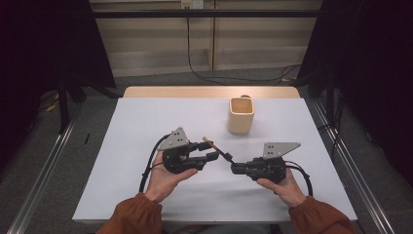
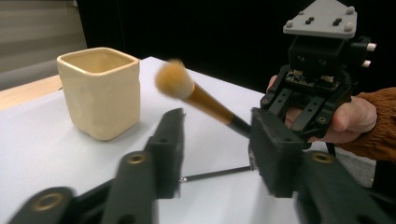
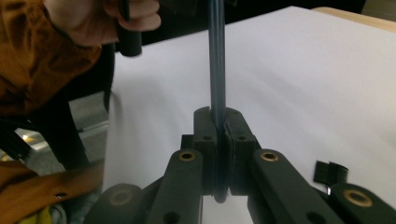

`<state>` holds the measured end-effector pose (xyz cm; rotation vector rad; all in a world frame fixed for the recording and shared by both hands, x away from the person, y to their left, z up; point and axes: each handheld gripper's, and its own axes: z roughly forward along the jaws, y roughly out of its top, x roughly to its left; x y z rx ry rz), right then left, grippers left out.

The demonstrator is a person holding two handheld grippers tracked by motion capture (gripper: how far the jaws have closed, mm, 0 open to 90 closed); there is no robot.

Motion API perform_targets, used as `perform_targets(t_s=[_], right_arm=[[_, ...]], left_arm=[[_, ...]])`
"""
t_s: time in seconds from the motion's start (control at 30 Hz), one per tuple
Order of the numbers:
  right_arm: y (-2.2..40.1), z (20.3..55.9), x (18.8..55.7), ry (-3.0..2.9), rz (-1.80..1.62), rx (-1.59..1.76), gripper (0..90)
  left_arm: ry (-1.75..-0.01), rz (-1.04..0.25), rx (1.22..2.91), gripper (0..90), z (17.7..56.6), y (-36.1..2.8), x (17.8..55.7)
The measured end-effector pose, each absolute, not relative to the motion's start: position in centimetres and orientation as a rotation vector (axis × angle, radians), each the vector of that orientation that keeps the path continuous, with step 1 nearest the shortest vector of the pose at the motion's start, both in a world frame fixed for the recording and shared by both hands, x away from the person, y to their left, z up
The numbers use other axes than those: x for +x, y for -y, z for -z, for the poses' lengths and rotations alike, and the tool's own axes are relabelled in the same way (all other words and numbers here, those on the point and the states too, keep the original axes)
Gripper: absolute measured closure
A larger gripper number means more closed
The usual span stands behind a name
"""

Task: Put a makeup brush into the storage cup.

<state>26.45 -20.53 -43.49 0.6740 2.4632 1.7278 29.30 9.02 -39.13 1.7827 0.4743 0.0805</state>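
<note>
White tabletop carries a cream square ceramic cup far right, while the right gripper clamps a thin black-handled makeup brush and the left gripper stands part-open around it.

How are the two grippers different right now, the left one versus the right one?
The right gripper is shut on the brush handle; the left gripper stands open around that brush, pads not pressing. In the high view, the left gripper sits nearer the bristle end, the right gripper at the tail. Both are black and hand-held.
</note>
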Motion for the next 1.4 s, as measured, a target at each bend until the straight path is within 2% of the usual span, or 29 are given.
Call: perform_targets(t_s=[0.27,0.37,0.57,1.1,1.4], right_arm=[[20.2,44.0,26.4,-2.492,-1.73,0.661,85.4],[20.2,44.0,26.4,-2.494,-1.729,0.653,85.5],[20.1,44.2,26.4,-2.499,-1.723,0.641,85.5],[19.7,44.5,26.4,-2.525,-1.72,0.603,84.3],[20.2,44.3,26.4,-2.499,-1.75,0.634,78.0]], left_arm=[[-0.489,-0.008,1.748,68.1,39.4,-9.1,29.5],[-0.495,0.014,1.732,68.1,39.4,-9.1,29.7],[-0.493,0.062,1.714,74.1,39.4,-9.2,29.7],[-0.459,0.143,1.682,83.0,38.8,-8.7,29.5],[-0.442,0.123,1.706,84.0,38.4,-8.4,29.0]])
